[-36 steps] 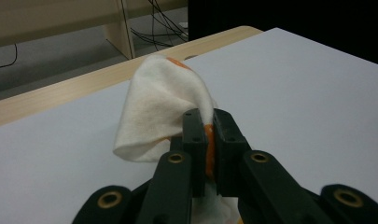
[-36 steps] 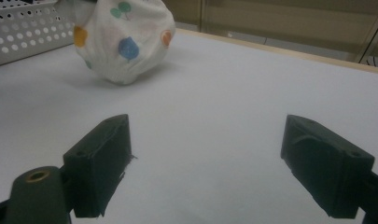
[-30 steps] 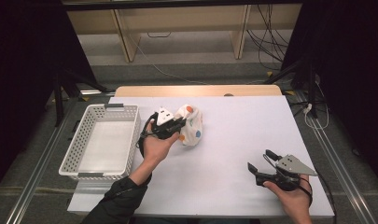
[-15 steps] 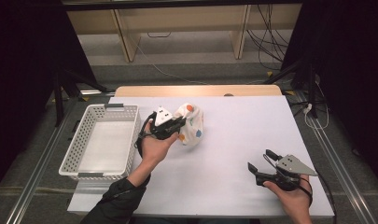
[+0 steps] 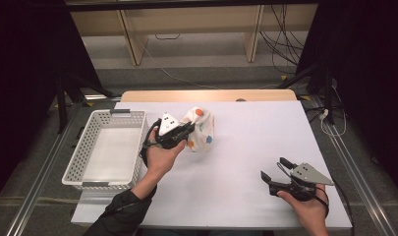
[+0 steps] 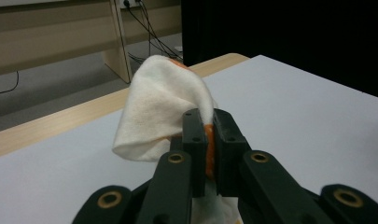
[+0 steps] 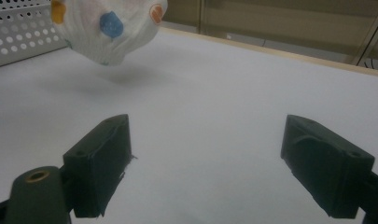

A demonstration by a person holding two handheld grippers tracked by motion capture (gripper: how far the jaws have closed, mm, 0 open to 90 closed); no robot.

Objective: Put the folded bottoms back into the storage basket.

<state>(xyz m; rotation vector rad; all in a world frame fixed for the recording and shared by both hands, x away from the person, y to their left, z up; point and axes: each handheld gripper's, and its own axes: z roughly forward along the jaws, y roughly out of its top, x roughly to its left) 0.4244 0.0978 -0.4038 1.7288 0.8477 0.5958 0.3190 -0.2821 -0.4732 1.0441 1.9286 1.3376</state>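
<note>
- left gripper (image 5: 185, 129) was clamped on the white cloth (image 5: 200, 129) with coloured dots, jaws pinched together on a fold of it, orange patch showing between the pads (image 6: 195, 140)
- cloth hung from the jaws and bunched just ahead of them, lifted clear of the worktop (image 5: 245, 147); the shadow under it in the right gripper view backs that up
- edge pinch rather than a fistful: probably so the rest drapes free and can be carried or shaken out
- white perforated basket (image 5: 108, 147) sat just beside the left gripper, on its outer side, nothing visible inside; likely drop target, hence the cloth held at its rim height
- right gripper (image 5: 274, 170) sat low over the worktop, well apart from the cloth, jaws spread wide with nothing between them
- it pointed toward the cloth (image 7: 109, 28), which sat ahead and off to the side of it; looked parked, ready to take a second corner if needed
- risk: a thin fold could slip out of the pinch on a fast swing
</note>
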